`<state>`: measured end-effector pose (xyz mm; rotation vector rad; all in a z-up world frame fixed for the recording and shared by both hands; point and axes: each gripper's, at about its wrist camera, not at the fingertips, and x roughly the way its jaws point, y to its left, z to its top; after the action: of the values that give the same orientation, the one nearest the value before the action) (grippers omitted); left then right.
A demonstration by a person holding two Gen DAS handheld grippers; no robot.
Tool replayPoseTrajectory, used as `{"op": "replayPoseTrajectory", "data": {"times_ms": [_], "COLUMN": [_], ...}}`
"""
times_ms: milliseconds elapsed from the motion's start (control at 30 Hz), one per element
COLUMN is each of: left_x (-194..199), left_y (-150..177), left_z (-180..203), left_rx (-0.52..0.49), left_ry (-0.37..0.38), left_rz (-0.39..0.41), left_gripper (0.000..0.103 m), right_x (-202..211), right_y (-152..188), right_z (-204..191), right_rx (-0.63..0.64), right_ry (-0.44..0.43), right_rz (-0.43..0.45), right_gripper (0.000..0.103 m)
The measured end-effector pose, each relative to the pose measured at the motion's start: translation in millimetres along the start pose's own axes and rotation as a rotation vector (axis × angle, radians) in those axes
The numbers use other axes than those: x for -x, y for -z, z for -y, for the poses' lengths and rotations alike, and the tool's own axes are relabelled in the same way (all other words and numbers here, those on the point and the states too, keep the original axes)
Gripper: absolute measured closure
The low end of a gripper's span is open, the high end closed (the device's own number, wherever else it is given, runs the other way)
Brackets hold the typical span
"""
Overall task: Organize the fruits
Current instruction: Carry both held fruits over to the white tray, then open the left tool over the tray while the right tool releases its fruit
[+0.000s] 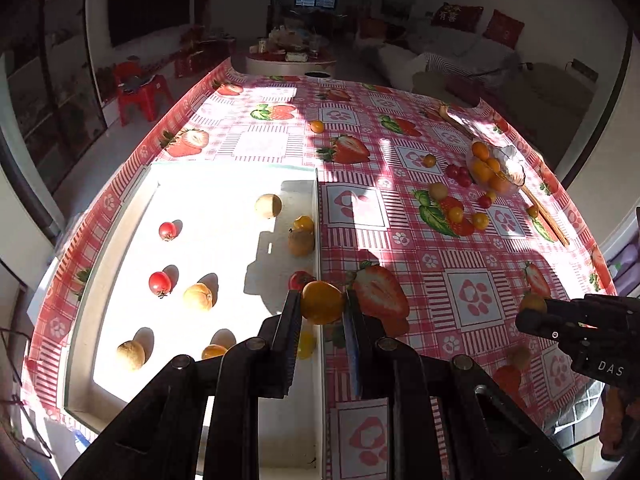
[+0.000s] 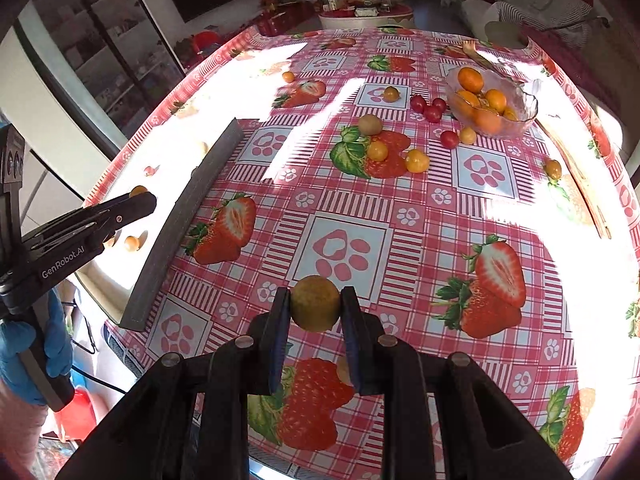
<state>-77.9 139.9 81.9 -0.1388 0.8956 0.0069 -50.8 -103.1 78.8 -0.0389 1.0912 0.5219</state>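
Left tool (image 1: 322, 304) over tray (image 1: 120, 216) right wall; tray fruits lie left of it. Bowl (image 2: 516, 120) far ahead-right of right tool (image 2: 315, 304); loose fruits on desk (image 2: 400, 240) between.

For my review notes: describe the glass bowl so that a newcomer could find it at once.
Start at the strawberry-print tablecloth and go to its far right corner. There the glass bowl stands, heaped with orange fruits. It is the only see-through dish; all other fruit nearby lies loose on the cloth.

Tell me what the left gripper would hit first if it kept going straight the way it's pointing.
Probably the white tray's right wall, or the tray floor just inside it. The left gripper, shut on a yellow tomato, sits over that edge; depth is unclear.
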Motion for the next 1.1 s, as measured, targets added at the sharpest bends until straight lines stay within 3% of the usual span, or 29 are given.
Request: {"op": "replayPoseTrajectory", "data": {"times_ms": [333, 667, 1100], "left_x": [7.9, -6.2, -17.2], "left_y": [32.1, 48.3, 57.9], "left_z": [-63.6, -80.3, -79.0], "left_rx": [0.103, 0.119, 0.1], "left_ry": [-0.097, -0.148, -0.173], "left_rz": [-0.018, -0.067, -0.093], "left_gripper": [0.081, 0.081, 0.081], "right_x": [-35.2, -70.7, -138.6], "right_y": [-37.4, -70.2, -93.9], "right_z": [-75.3, -137.5, -175.2], "right_rx": [0.117, 0.218, 0.299], "right_ry": [-0.085, -0.118, -0.047], "right_rz": [-0.042, -0.073, -0.143], "right_gripper": [0.075, 0.075, 0.075]}}
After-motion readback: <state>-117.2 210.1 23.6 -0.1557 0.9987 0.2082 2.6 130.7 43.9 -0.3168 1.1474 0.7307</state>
